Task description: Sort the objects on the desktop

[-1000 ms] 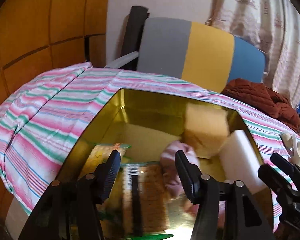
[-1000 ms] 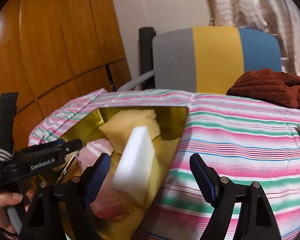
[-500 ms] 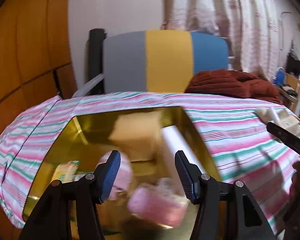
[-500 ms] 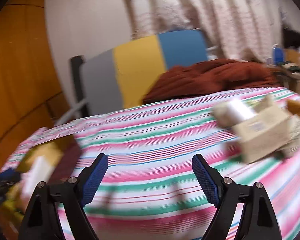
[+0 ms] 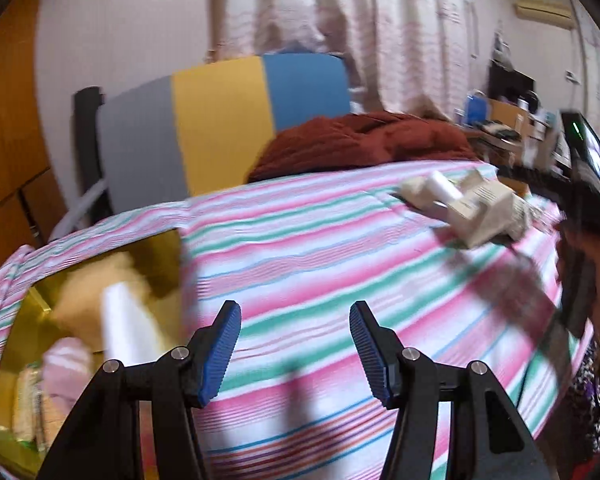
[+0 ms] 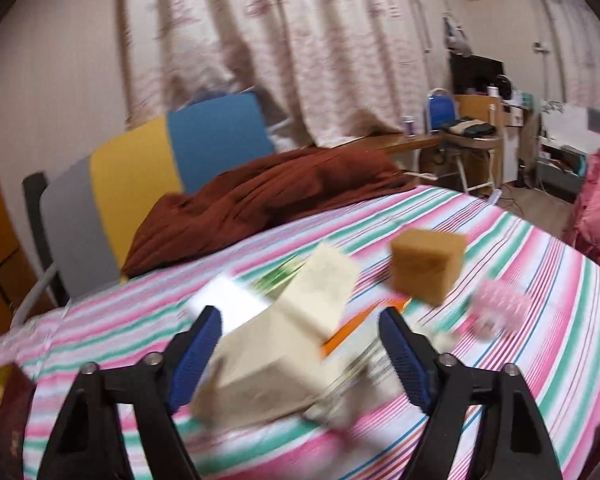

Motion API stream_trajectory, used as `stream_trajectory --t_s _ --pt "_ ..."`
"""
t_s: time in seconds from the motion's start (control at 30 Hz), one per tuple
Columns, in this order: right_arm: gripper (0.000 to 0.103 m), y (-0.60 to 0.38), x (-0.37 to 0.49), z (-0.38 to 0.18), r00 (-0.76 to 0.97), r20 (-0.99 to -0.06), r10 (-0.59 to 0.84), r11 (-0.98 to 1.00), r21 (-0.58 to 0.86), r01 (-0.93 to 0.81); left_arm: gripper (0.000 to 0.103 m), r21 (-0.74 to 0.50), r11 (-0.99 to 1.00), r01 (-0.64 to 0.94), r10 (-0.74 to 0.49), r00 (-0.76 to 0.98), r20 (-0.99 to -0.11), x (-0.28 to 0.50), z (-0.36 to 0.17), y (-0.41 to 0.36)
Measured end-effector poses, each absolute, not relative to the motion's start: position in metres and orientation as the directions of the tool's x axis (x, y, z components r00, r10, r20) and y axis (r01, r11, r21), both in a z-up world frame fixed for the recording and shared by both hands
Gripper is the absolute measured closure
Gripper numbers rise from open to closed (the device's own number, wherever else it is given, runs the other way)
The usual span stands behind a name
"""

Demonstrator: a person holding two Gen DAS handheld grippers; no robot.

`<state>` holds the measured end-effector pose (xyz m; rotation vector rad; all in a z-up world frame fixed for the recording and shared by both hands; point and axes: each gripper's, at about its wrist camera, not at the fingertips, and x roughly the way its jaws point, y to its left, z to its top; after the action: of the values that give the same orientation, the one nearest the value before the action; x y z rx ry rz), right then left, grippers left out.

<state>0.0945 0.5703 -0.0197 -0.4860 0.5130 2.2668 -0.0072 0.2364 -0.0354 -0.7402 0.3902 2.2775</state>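
Sorting is standing part-way, judging by the split of goods. A gold tin [image 5: 100,276] is sitting at 8 o'clock in the left wrist view, sunk against the striped cloth [image 5: 320,264] of the desk, and it is holding a white foam block [image 5: 120,320], a yellow piece [image 5: 88,292] and a pink item [image 5: 64,364], all blurred. Still lying loose on the cloth, well apart from the tin: a cream carton [image 6: 276,356] leaning over a white block [image 6: 232,304], a tan cube [image 6: 428,264] at 1 o'clock of the right wrist view, a pink fuzzy object [image 6: 500,304] at 3 o'clock, plus an orange flat thing [image 6: 356,324] and green-striped packet [image 6: 280,276] under the carton, too smeared to name. The left tongs [image 5: 296,352] are hanging spread wide over bare cloth, carrying and touching nothing. The right tongs [image 6: 300,356] are likewise spread wide and released, framing the cream carton between the blue pads [image 6: 198,356]; whether a pad is brushing it cannot be told through the motion blur. Remaining work, as a judgement: the loose cluster looks bound for the tin.
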Motion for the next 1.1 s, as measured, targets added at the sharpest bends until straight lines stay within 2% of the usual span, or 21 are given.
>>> stream_trajectory --t_s 0.2,0.37,0.77,0.8,0.9,0.97,1.1 --pt "0.029 0.643 0.091 -0.021 -0.637 -0.571 0.517 -0.57 0.325 -0.754 0.045 0.051 -0.676 -0.735 0.542 -0.543 -0.642 -0.003 -0.056 0.261" --pt "0.03 0.676 0.069 -0.045 -0.657 -0.672 0.343 -0.571 0.406 -0.713 0.045 0.048 -0.668 -0.743 0.536 -0.525 -0.662 -0.003 -0.068 0.267" --pt "0.031 0.625 0.041 -0.077 -0.788 -0.609 -0.089 -0.639 0.642 -0.424 0.045 0.027 -0.673 -0.739 0.533 -0.51 -0.675 0.001 -0.078 0.266" --pt "0.027 0.621 0.038 -0.08 -0.791 -0.599 -0.126 -0.637 0.66 -0.398 0.045 0.025 -0.673 -0.739 0.533 -0.509 -0.676 0.001 -0.078 0.266" --pt "0.033 0.568 0.017 -0.078 -0.741 -0.646 -0.184 -0.726 0.598 -0.341 0.045 0.033 -0.673 -0.739 0.533 -0.515 -0.672 0.004 -0.078 0.26" --pt "0.033 0.522 0.007 -0.072 -0.719 -0.667 -0.192 -0.804 0.528 -0.275 0.045 0.039 -0.672 -0.739 0.533 -0.52 -0.668 0.006 -0.077 0.256" --pt "0.033 0.455 0.004 -0.07 -0.711 -0.641 -0.289 -0.828 0.541 -0.15 0.046 0.026 -0.685 -0.728 0.533 -0.525 -0.664 0.006 -0.076 0.241"
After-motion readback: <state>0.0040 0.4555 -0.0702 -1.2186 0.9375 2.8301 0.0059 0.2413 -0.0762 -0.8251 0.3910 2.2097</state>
